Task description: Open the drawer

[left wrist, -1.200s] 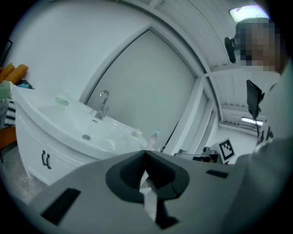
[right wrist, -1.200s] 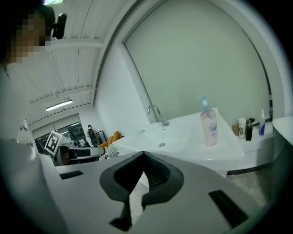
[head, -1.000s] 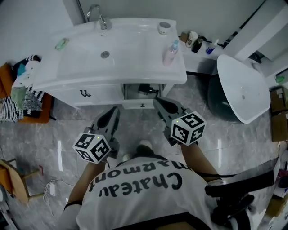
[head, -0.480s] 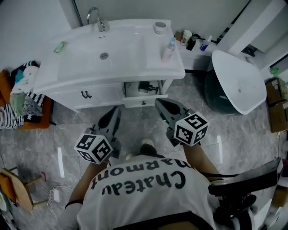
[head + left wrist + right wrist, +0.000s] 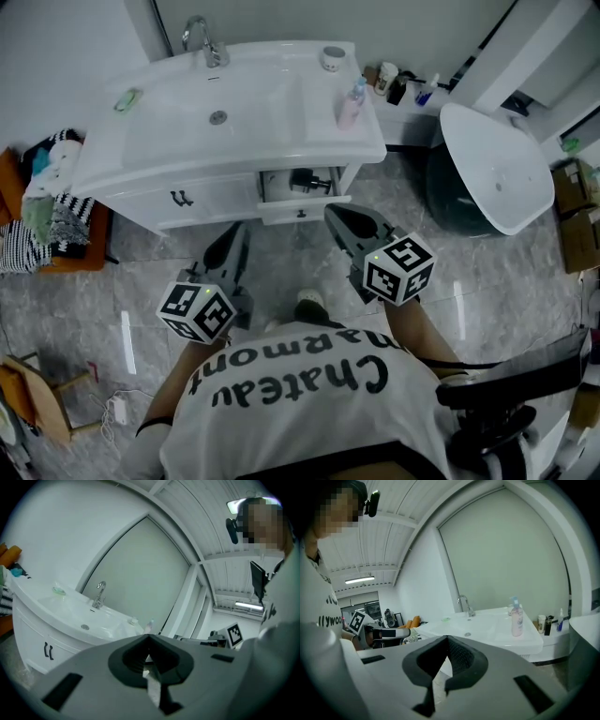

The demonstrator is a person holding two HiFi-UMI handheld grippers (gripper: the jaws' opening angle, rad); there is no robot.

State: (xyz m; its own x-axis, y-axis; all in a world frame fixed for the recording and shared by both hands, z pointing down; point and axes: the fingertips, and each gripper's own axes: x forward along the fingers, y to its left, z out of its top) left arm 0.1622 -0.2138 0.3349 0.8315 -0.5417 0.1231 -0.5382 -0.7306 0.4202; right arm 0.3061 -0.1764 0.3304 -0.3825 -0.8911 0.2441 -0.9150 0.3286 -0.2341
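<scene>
- While both hands have eased a little back and up from the cabinet over the last second, the drawer [image 5: 302, 212] has stayed where it was. It is pulled out under the right half of the sink [image 5: 267, 108], with a dark thing [image 5: 305, 181] lying inside.
- Judged from that, the opening looks done or nearly done. No hand pulls on the drawer now. I can't tell whether it has more travel left.
- Far left: the closed cabinet front [image 5: 181, 198] with its dark handle is untouched and well apart from both tools.
- Left gripper [image 5: 236, 234]: jaws clenched together with nothing between them, as its own view [image 5: 149, 637] shows. It points almost level toward the cabinet, aimed at the floor strip between the closed front and the drawer, apart from both. Its marker cube faces the person.
- Right gripper [image 5: 334, 210]: jaws clenched tight and empty, as its own view [image 5: 447, 637] shows. The tip sits just beside the right end of the drawer front; whether it touches is unclear. It is tipped slightly down, with the sink and a pink bottle [image 5: 516, 618] ahead.
- Both hands are held low in front of the body, one each side of the drawer.
</scene>
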